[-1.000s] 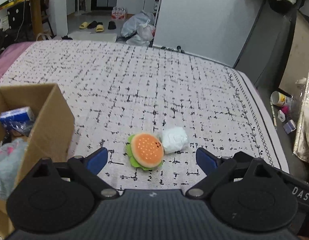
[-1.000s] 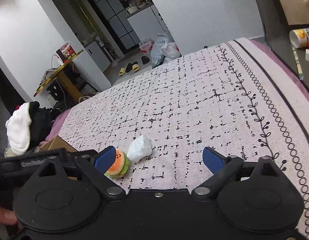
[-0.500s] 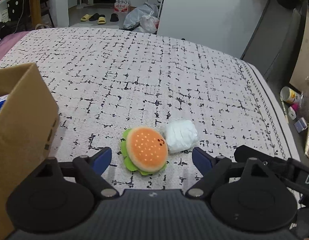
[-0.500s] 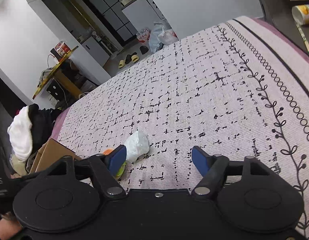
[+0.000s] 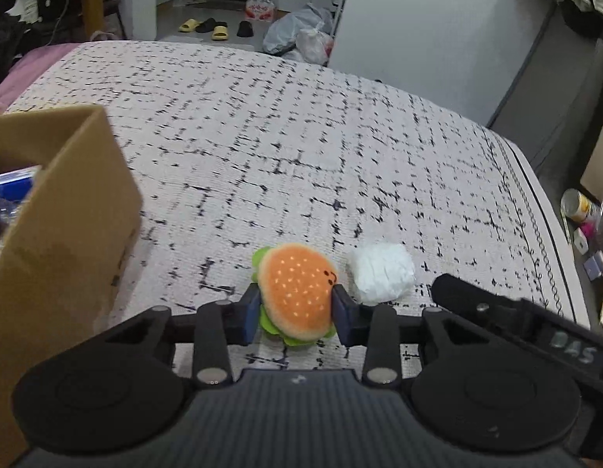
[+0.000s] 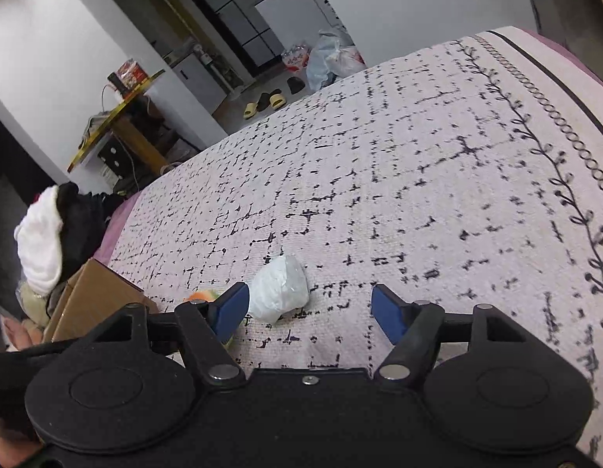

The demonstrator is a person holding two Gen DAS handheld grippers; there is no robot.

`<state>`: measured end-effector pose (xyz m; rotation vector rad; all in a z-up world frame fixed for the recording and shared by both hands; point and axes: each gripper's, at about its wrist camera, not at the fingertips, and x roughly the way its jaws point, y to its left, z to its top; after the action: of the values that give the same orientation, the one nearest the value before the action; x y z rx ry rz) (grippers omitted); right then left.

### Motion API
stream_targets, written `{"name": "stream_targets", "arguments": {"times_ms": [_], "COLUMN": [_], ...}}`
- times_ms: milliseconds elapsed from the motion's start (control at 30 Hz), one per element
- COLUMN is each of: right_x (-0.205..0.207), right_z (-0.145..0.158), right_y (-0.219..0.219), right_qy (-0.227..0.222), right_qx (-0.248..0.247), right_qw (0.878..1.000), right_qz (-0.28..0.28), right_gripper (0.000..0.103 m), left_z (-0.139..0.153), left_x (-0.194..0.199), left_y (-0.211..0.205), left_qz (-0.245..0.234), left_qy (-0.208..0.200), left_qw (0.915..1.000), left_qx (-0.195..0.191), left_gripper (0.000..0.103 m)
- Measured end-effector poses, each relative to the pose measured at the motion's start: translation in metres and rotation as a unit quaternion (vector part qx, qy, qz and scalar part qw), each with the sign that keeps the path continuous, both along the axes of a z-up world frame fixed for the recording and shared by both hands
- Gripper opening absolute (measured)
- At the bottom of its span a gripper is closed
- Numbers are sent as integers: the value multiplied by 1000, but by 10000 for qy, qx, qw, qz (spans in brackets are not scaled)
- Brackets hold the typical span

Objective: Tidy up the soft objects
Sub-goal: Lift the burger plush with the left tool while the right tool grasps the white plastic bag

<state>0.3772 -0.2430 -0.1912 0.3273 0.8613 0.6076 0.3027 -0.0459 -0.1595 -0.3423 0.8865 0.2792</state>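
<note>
The left hand-held gripper [image 5: 295,312] is clamped on the burger plush [image 5: 295,292], its two blue pads pressing the orange sesame-dotted bun from either side, with the green lettuce fringe sticking out above and below the grip. The plush sits low over the bed [image 5: 301,148], which is covered in a pale spread with a broken black grid pattern. Just right of the plush, and close to the right-hand pad, lies a crumpled white bundle [image 5: 381,275] (it looks like plastic wrap or a bag, though the material is hard to tell). A cardboard box [image 5: 63,226] stands on the bed well to the left, its near wall facing the camera and something blue showing inside. In the right wrist view, the right hand-held gripper [image 6: 309,310] has its fingers spread apart and empty, with the white bundle [image 6: 279,288] just beyond its left pad and a sliver of the orange plush [image 6: 202,296] peeking out behind that pad.
</note>
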Motion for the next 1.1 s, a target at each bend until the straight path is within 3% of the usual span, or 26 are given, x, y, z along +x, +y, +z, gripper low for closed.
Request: {"name": "stream_targets", "arguments": {"times_ms": [433, 600, 733, 900, 1100], "right_x": [0, -7, -13, -19, -33], "right_z": [-1, -2, -1, 1, 20], "right_y": [39, 60, 75, 84, 74], "right_qy": [-400, -679, -961, -1111, -1144], "right_qx": [-431, -979, -1450, -1744, -1730], "right_qw": [9970, 9906, 9824, 9758, 9764], "right_qz": [495, 672, 682, 716, 607], "right_gripper": [68, 68, 48, 44, 44], "left_z": [47, 53, 61, 69, 82], "left_x": [-25, -30, -36, -40, -47], "left_y": [13, 21, 25, 29, 30], "left_qz": [299, 312, 280, 189, 24], "left_qy": [-474, -487, -547, -610, -743], "left_qw": [9983, 9983, 9981, 9980, 9972], "left_qx": [140, 46, 48, 1, -14], "left_gripper": [37, 37, 37, 37, 37]}}
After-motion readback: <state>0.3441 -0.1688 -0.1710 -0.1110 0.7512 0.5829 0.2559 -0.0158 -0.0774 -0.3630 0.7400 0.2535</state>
